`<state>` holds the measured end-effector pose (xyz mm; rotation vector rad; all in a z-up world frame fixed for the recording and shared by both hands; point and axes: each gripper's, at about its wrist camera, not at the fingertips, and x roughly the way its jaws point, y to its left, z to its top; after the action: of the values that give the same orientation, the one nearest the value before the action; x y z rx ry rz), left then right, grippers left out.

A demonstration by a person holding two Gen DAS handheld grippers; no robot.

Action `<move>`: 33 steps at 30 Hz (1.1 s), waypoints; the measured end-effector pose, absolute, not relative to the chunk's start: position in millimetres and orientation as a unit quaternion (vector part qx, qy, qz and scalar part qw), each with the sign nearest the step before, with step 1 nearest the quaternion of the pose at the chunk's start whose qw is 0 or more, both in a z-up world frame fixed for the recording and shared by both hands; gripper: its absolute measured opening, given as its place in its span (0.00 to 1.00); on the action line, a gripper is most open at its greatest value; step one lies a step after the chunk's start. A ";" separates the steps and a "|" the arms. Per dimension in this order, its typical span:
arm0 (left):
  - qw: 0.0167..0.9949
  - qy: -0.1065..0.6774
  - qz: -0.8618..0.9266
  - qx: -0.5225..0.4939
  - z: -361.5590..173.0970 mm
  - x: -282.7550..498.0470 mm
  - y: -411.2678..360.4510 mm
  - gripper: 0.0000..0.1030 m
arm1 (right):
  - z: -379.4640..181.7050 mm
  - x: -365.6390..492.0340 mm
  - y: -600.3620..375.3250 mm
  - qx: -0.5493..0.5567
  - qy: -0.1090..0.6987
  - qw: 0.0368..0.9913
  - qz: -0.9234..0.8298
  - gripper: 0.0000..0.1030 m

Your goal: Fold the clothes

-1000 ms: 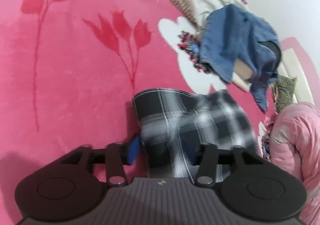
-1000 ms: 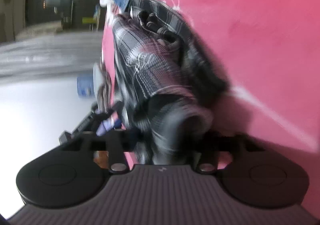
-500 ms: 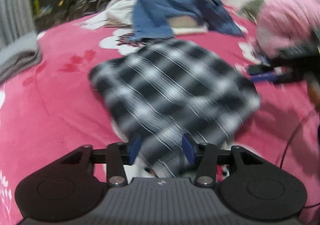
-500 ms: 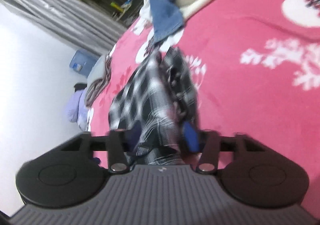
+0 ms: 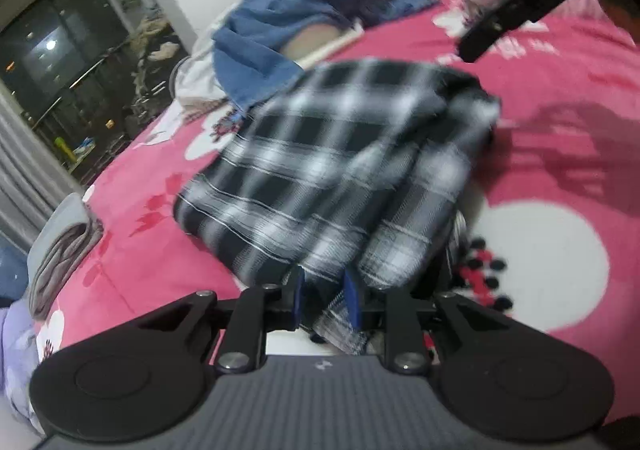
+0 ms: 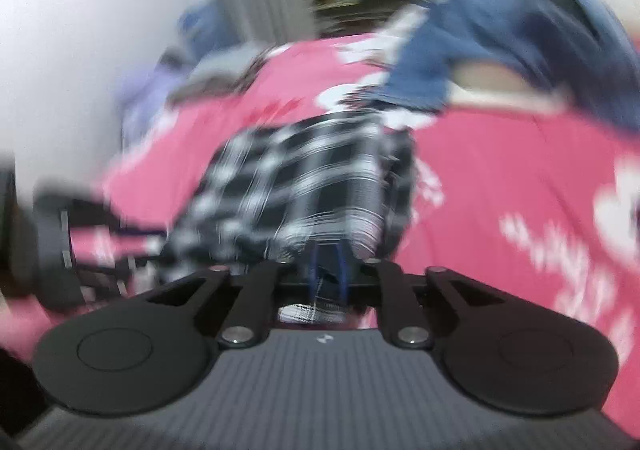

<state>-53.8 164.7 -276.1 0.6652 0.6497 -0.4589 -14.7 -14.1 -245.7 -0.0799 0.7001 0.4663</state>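
Both claws pinch the plaid shirt point(image 5: 340, 169) on the pink bed point(image 5: 560, 97): the left claw point(image 5: 326, 296) has been closing on its near edge, the right claw point(image 6: 328, 274) easing wider around a fold.

Open pink bed cover point(image 5: 560, 97) is left to the right of the plaid garment point(image 5: 332, 165). The far side is blocked by a heaped blue garment point(image 5: 288, 21). The left edge is taken up by a folded grey pile point(image 5: 60, 250). The upper right is crossed by the right gripper point(image 5: 520, 5).
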 end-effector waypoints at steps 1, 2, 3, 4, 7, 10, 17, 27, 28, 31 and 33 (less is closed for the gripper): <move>0.868 0.307 -0.221 0.320 -278.7 -55.4 164.7 0.19 | -247.4 -14.2 -5.4 -0.073 0.336 0.909 0.234 0.24; 0.870 0.304 -0.221 0.319 -279.7 -55.9 165.3 0.07 | -249.2 -14.3 2.4 -0.104 0.331 0.905 0.245 0.24; 0.874 0.301 -0.219 0.312 -279.0 -56.6 166.6 0.02 | -250.4 -16.0 7.2 -0.128 0.328 0.902 0.251 0.22; 0.879 0.299 -0.218 0.302 -277.7 -57.5 168.7 0.02 | -253.3 -16.3 11.6 -0.150 0.328 0.898 0.253 0.21; 0.889 0.286 -0.214 0.285 -270.6 -62.6 175.6 0.02 | -260.3 -14.6 17.6 -0.186 0.338 0.892 0.236 0.00; 0.894 0.278 -0.216 0.278 -260.4 -70.5 182.4 0.01 | -242.1 -26.9 8.6 -0.162 0.317 0.904 0.238 0.00; 0.874 0.327 -0.243 0.263 -267.9 -75.9 189.4 0.01 | -259.0 -46.5 12.5 -0.195 0.352 0.882 0.244 0.00; 0.871 0.408 -0.220 0.165 -273.7 -71.3 205.6 0.05 | -240.2 -47.4 20.6 -0.189 0.314 0.888 0.278 0.01; 0.873 0.410 -0.210 0.157 -274.8 -72.3 208.1 0.06 | -239.1 -47.0 24.6 -0.196 0.310 0.887 0.280 0.01; 0.883 0.413 -0.180 0.130 -275.9 -70.4 216.6 0.13 | -237.1 -43.1 32.1 -0.202 0.303 0.888 0.281 0.01; 0.892 0.408 -0.164 0.105 -275.5 -62.8 221.8 0.17 | -236.1 -39.3 34.3 -0.197 0.303 0.890 0.279 0.02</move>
<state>-62.8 221.8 -275.5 0.2178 0.8477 -0.3407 -39.3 34.3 -236.1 -0.4094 0.6282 0.5786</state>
